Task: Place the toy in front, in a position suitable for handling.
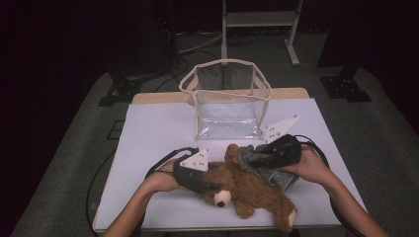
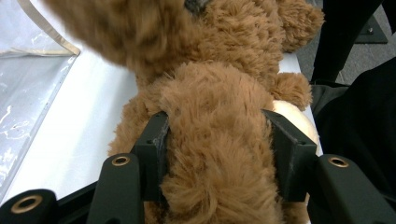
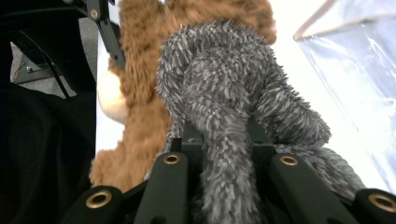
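A brown teddy bear [image 1: 247, 190] lies near the front edge of the white table [image 1: 158, 128], head toward the person. My left gripper [image 1: 210, 183] comes in from the left and is shut on the teddy bear; in the left gripper view the jaws of my left gripper [image 2: 215, 128] squeeze a thick furry part of the teddy bear [image 2: 224, 42]. A grey plush toy [image 1: 257, 162] rests against the bear's far side. My right gripper [image 1: 259, 158] is shut on it; in the right gripper view my right gripper [image 3: 226, 135] pinches a narrow fold of the grey plush toy [image 3: 219, 70].
A clear plastic bag [image 1: 225, 98] with a beige rim stands open at the back middle of the table, just behind the toys. Its wall shows as the clear plastic bag [image 2: 28, 93] and the clear plastic bag [image 3: 355, 60] in the gripper views. A white stand and cables lie on the floor beyond.
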`<state>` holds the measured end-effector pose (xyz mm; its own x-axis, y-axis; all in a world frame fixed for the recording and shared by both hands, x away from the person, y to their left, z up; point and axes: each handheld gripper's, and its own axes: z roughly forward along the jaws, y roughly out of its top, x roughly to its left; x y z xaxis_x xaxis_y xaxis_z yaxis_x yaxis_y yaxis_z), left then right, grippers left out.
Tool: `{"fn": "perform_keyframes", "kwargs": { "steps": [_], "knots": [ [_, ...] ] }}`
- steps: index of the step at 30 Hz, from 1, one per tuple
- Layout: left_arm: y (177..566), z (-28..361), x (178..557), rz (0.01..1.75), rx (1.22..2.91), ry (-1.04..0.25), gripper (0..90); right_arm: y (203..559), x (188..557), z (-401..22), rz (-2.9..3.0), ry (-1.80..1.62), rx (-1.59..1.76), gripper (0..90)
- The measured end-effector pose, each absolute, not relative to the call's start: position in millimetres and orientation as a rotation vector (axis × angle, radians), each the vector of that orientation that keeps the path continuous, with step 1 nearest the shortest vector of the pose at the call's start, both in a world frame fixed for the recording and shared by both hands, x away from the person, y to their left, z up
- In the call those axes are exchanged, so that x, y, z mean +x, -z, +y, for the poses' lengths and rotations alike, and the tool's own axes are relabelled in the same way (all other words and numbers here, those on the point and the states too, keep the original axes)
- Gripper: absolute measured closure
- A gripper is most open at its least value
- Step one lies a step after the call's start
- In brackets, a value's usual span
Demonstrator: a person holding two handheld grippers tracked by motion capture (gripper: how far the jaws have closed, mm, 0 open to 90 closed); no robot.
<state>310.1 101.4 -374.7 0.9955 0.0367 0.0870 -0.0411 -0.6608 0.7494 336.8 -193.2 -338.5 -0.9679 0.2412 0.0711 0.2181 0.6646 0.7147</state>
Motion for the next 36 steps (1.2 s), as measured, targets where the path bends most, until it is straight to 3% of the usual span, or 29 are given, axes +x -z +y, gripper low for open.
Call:
{"fn": "perform_keyframes", "kwargs": {
  "steps": [18, 36],
  "knots": [
    [376.3, 103.3, 312.9, 0.018, 2.264, -0.093, 46.5, 360.2, 314.4, -279.8, 2.753, -1.337, 0.655, 74.4],
    [374.5, 100.4, 312.7, 0.008, 2.28, -0.104, 45.8, 348.4, 309.2, -281.9, 2.725, -1.337, 0.622, 74.4]
  ]
}}
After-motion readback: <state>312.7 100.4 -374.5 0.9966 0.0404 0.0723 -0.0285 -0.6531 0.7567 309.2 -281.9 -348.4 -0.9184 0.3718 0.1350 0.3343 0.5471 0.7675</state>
